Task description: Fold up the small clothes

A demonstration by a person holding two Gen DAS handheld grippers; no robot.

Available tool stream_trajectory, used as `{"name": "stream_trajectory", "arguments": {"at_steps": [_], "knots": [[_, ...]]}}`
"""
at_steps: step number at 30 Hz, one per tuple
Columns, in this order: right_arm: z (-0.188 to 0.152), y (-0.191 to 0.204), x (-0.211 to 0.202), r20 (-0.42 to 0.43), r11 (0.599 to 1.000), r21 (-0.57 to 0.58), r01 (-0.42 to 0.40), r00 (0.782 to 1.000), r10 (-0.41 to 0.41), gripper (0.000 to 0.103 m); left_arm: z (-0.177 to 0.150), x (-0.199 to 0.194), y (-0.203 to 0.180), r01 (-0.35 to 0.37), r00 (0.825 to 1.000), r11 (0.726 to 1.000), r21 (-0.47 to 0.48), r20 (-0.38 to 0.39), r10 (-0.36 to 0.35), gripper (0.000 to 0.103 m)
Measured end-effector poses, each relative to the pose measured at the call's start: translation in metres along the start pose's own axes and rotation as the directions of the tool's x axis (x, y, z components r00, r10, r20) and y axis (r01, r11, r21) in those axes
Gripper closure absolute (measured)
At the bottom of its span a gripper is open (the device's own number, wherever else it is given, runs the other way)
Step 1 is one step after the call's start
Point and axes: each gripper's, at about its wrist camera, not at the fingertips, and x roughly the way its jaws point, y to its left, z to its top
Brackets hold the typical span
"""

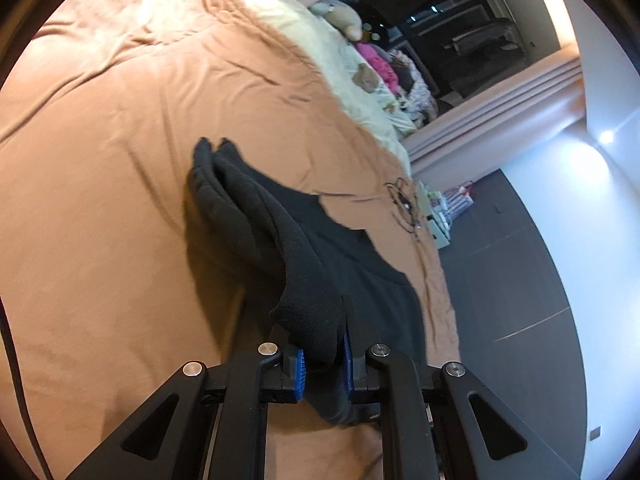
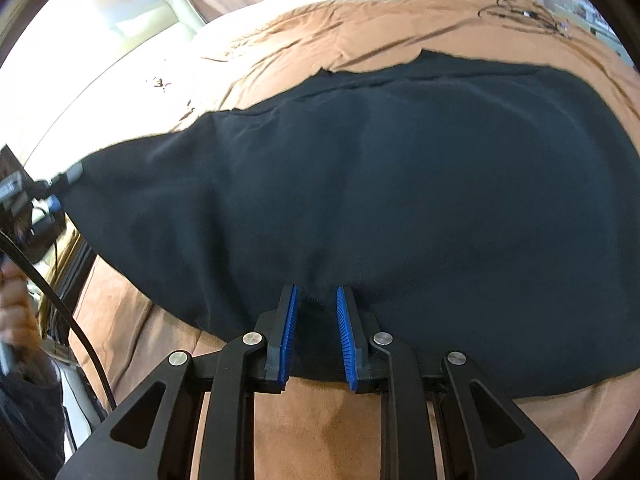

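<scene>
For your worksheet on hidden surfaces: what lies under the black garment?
Under the black garment lies the brown bedspread, showing all around its edges. The part directly beneath is covered, so anything there cannot be seen.
</scene>
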Motion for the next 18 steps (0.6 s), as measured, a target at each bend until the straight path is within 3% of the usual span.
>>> {"name": "stream_trajectory", "arguments": {"at_steps": [8,18], "knots": [[0.007,-0.015,0.003,-0.026,0.998,0.03,-0.057,0.998,0.058,0.086,0.014,0.018,-0.06,0.068,0.998,0.995,0.066,-0.015,-0.067,0.089],[0.023,-0.052,-0.054,0.066,0.998,0.051,-0.043,0.997,0.04,0.085,0.017,0.048,-0.128,0.139,0.989,0.979,0.15,-0.07,-0.13,0.089]]}}
